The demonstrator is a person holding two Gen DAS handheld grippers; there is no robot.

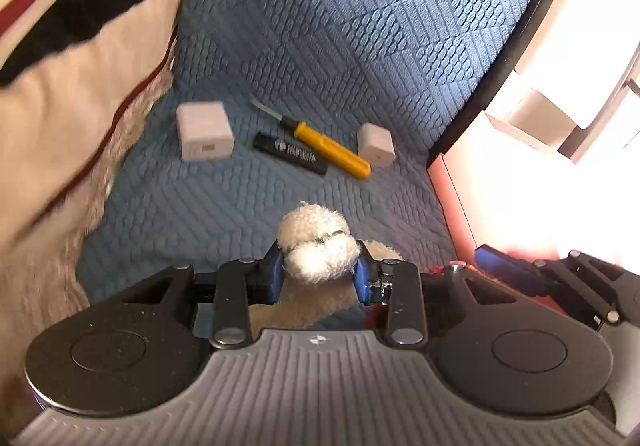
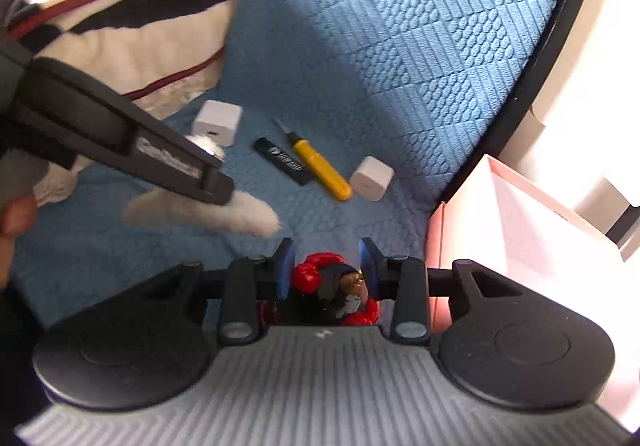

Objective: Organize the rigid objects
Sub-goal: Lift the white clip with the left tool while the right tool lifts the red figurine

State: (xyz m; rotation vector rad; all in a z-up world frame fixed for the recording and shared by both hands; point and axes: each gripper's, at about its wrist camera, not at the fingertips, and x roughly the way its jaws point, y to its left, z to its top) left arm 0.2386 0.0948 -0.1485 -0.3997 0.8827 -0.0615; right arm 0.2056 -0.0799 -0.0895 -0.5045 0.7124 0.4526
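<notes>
In the left wrist view my left gripper [image 1: 319,262] is shut on a white fluffy plush toy [image 1: 316,242], held above the blue bedspread [image 1: 360,26]. My right gripper [image 2: 326,258] is shut on a small red and black toy figure [image 2: 332,282]. Farther out on the bedspread lie a white charger cube [image 1: 204,130], a black flat stick [image 1: 292,153], a yellow-handled screwdriver [image 1: 328,150] and a second white cube [image 1: 376,145]. The right wrist view shows the left gripper [image 2: 224,192] at the left with the plush [image 2: 248,216] hanging under it.
A pink open box [image 2: 500,230] stands at the right, just off the bed's dark edge. A rumpled white, black and red blanket [image 1: 80,66] covers the left side. One blue finger [image 1: 504,270] of the right gripper shows low on the right in the left wrist view.
</notes>
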